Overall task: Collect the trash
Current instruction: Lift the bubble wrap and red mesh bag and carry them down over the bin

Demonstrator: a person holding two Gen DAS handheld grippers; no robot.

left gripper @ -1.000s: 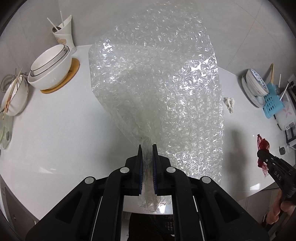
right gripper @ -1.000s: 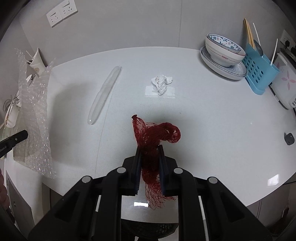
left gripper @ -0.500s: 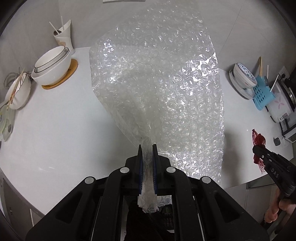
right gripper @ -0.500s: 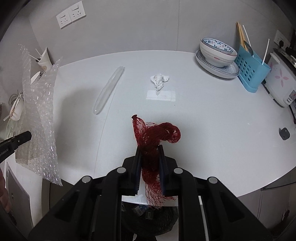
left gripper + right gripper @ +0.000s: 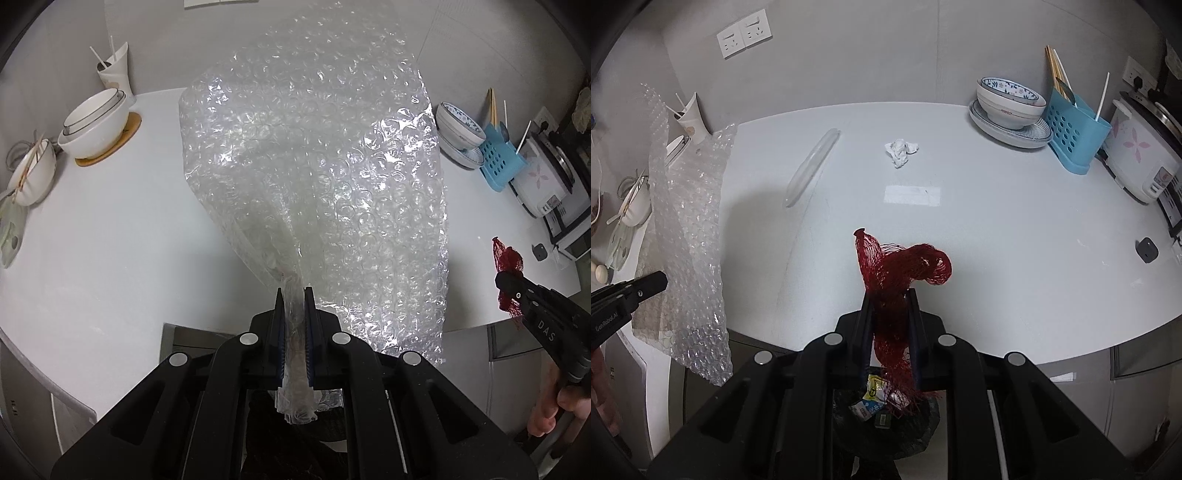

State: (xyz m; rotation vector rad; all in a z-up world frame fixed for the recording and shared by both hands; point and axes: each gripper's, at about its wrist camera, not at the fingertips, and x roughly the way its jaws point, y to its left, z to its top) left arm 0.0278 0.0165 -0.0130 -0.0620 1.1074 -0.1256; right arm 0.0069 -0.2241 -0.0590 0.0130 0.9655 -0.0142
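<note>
my left gripper (image 5: pixel 294 295) clamps bubble wrap (image 5: pixel 314 184), right gripper (image 5: pixel 889 295) clamps red net (image 5: pixel 897 266); wide wrap may snag the bin (image 5: pixel 886 424) rim.

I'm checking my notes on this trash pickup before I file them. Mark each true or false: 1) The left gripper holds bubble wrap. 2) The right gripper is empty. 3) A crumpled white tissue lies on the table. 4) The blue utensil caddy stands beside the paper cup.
1) True: the left gripper is clamped on the bubble wrap.
2) False: the right gripper is clamped on a red mesh bag.
3) True: the tissue lies on the table.
4) False: the blue utensil caddy stands by the patterned bowl; the paper cup is across the table.
</note>
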